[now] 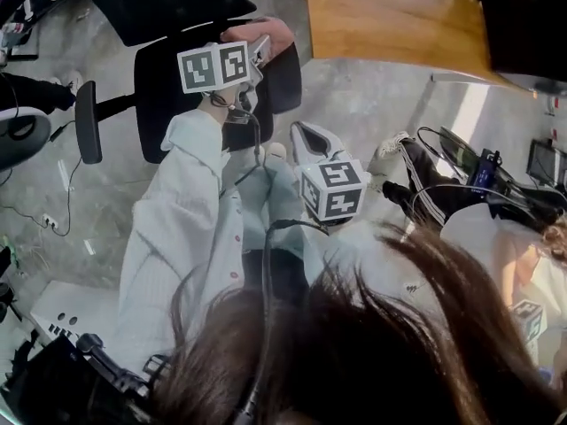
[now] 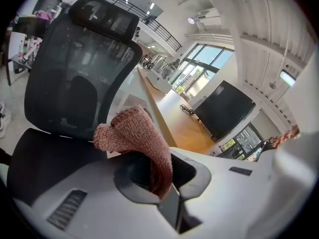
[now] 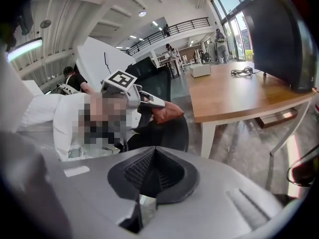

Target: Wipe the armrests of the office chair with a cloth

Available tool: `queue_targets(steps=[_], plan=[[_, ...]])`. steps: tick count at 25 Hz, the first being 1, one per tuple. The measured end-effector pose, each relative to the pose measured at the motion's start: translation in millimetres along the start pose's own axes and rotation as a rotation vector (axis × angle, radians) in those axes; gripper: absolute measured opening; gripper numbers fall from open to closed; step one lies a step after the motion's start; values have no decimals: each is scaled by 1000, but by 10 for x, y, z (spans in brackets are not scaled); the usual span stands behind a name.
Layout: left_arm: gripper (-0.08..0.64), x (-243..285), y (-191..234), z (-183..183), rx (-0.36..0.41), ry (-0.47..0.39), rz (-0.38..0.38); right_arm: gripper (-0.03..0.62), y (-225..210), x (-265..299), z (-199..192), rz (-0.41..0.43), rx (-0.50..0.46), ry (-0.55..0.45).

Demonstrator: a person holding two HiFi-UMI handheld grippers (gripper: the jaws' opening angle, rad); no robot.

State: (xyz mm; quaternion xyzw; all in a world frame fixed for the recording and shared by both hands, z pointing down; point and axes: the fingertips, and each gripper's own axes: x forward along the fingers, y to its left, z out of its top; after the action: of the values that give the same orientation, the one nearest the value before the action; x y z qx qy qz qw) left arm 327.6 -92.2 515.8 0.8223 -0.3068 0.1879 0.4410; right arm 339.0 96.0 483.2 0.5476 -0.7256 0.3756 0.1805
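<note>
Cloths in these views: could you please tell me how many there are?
1. The pink cloth is clamped in the tongs of the left gripper, by the black office chair. The right gripper is shut on nothing. More could be hidden.

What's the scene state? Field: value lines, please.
left hand-held gripper: shut on cloth, held over the office chair
right hand-held gripper: shut, empty, low near the person's legs
cloth: pinkish, bunched above the jaws
armrest: untouched, on the chair's far side from the cloth
wiping contact: cannot tell
</note>
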Motion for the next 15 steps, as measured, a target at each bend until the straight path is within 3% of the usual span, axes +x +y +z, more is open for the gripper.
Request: queue_targets(steps=[6, 12, 15], plan=[[41, 493, 190, 70, -6, 67, 25, 2, 14, 289, 145, 27, -29, 15], [42, 601, 263, -355, -102, 228, 29, 2, 46, 293, 206, 36, -30, 7], [42, 571, 267, -445, -129, 251, 23, 2, 13, 283, 217, 36, -18, -1]])
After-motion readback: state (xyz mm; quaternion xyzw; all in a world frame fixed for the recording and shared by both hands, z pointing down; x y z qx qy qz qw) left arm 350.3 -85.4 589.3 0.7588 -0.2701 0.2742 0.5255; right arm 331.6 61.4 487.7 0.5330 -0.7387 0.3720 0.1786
